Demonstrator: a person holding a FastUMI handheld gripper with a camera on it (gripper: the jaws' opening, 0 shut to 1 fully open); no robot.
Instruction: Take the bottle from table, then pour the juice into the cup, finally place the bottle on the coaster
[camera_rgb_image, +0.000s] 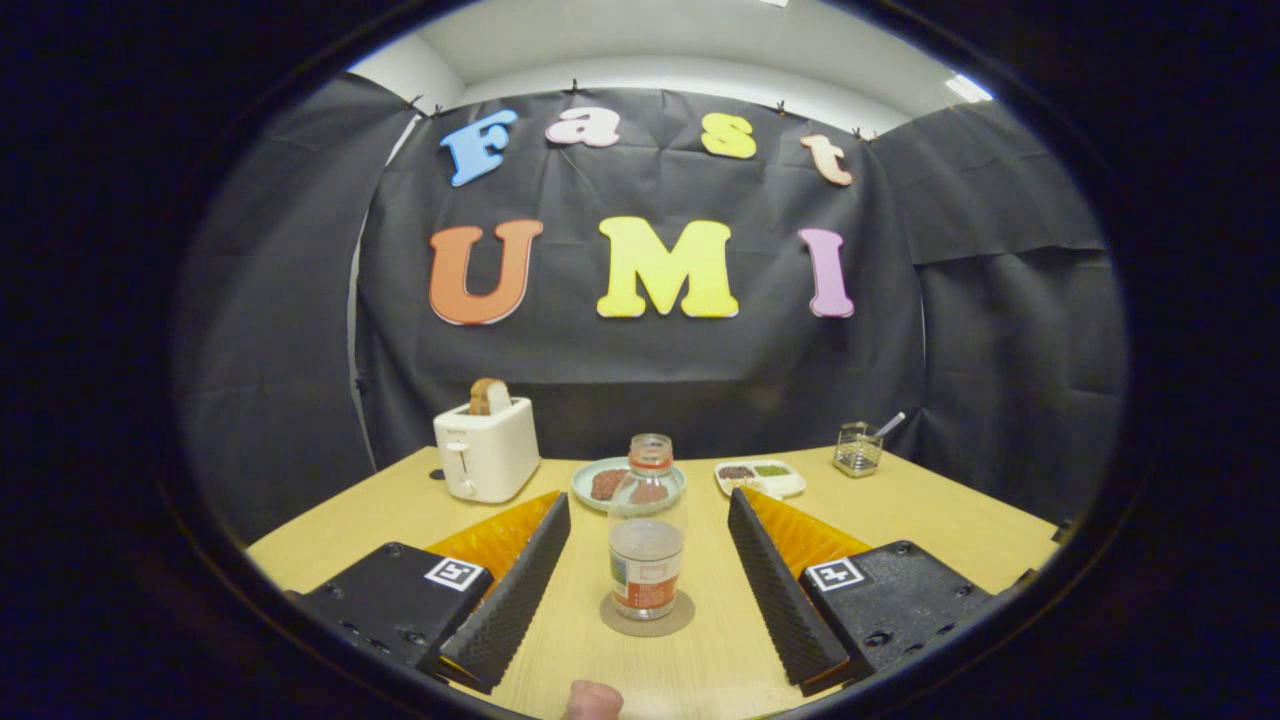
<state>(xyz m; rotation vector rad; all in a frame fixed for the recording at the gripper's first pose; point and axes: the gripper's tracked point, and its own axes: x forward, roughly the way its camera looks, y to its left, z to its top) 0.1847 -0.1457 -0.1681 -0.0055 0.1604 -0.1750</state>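
Bottle position: the clear plastic bottle (647, 528), with orange neck ring and a printed label, uncapped, stands upright on the round brown coaster (647, 616), which lies on the pale wooden table (930, 510). Its liquid level sits about halfway up the body.

Gripper condition: the gripper (645, 560) is spread wide. Its fingers flank the bottle, one at 9 o'clock of it and one at 3 o'clock, each with a visible gap to the bottle wall. Neither finger touches the bottle. Nothing is held.

Surrounding items, referenced from the bottle:
- At 12 o'clock, just beyond: a pale green round plate (590, 480) carrying dark brown food pieces.
- At 1 o'clock: a small white divided dish (762, 478) with dark and green contents.
- At 2 o'clock, farther off: a small wire holder (858, 449) with a utensil handle protruding.
- At 10 o'clock: a white toaster (487, 452) with a slice of bread in its slot.
- At 6 o'clock, nearest the camera: a rounded pinkish object (594, 699), possibly a fingertip; identity uncertain.

Task status (assessed): the bottle rests on the coaster and the fingers stand clear, which is consistent with the final placement step being complete. The cup cannot be identified, so completion of the pour cannot be confirmed. The remaining action would likely be withdrawal of the gripper without tipping the bottle.
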